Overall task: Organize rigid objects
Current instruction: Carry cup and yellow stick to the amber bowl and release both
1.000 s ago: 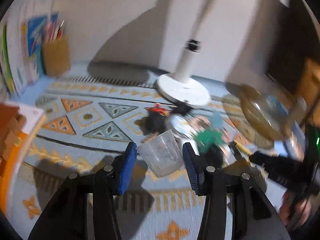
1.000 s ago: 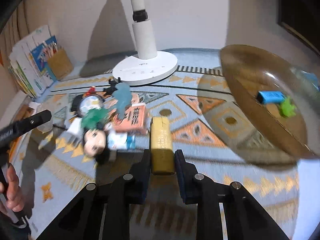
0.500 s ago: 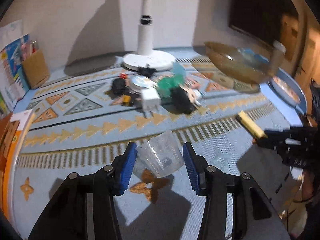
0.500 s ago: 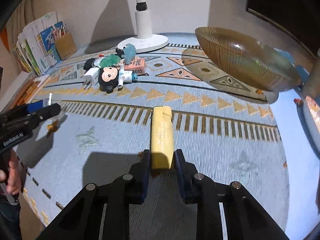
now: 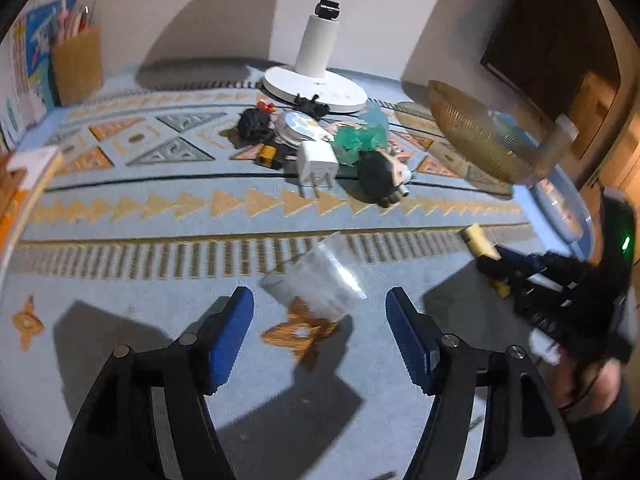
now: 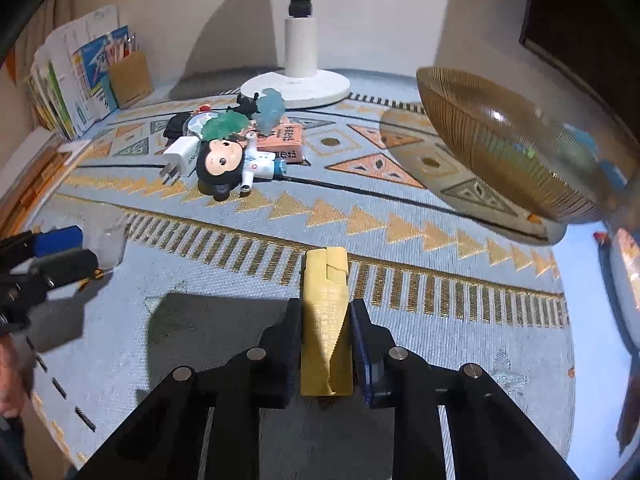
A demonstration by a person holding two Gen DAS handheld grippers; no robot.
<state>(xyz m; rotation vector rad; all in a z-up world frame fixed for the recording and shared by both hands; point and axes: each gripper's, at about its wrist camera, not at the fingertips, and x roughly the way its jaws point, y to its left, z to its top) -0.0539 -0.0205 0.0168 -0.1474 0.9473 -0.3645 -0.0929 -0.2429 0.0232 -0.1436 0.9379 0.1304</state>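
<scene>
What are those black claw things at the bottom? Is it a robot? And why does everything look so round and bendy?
No robot: a person holds two grabber tools, one per hand. Each tool carries a camera with a very wide lens, which bends the picture. One picture looks along the left gripper, the other along the right gripper. The left one's blue fingers are spread open, and a clear plastic cup sits tilted between them, blurred, so I cannot tell if it is resting or falling. The right one squeezes a yellow block. All this happens above a patterned blue cloth. Farther back lies a pile: a doll, a white charger plug and other small things. There is also a white stand and a ribbed brown bowl.
</scene>
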